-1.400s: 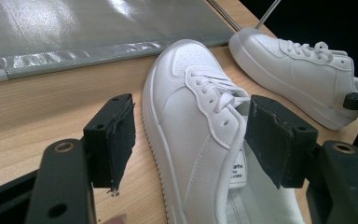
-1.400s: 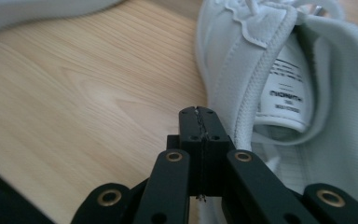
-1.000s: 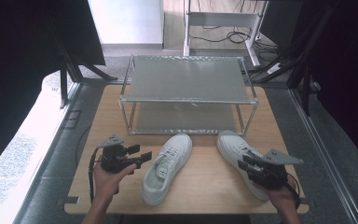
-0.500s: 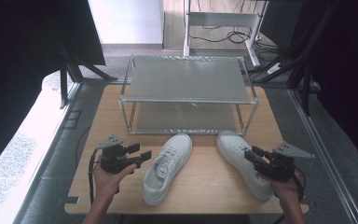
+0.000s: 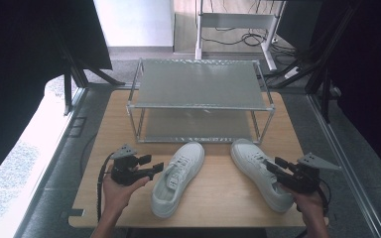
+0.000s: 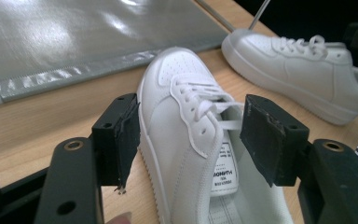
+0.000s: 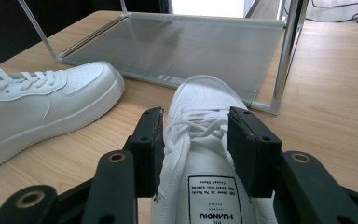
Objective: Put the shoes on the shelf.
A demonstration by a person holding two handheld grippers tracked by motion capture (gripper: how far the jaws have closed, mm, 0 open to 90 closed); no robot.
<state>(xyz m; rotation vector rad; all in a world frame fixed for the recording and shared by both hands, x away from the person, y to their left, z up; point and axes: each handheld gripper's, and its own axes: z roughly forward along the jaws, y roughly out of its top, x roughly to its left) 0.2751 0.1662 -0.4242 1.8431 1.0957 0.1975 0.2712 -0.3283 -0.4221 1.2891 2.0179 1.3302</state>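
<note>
Two white sneakers lie on the wooden table (image 5: 218,198), toes toward the rack. My left gripper (image 5: 151,163) is open beside the left sneaker (image 5: 176,178). Its jaws have just been closing, and in the left gripper view (image 6: 189,126) they straddle that sneaker's (image 6: 177,93) side wall, laces and tongue. My right gripper (image 5: 274,166) is open over the right sneaker's (image 5: 250,156) heel end. Its jaws have just been opening, and in the right gripper view (image 7: 193,135) the tongue and laces of that sneaker (image 7: 200,93) sit between the pads.
A two-tier metal shoe rack (image 5: 198,82) stands at the back of the table, both shelves bare. Bare wood lies between the sneakers and along the front edge. Dark stands and cables surround the table.
My right gripper has shifted to the right along its sneaker and its jaws stand wider. The left hand and both sneakers have stayed put.
</note>
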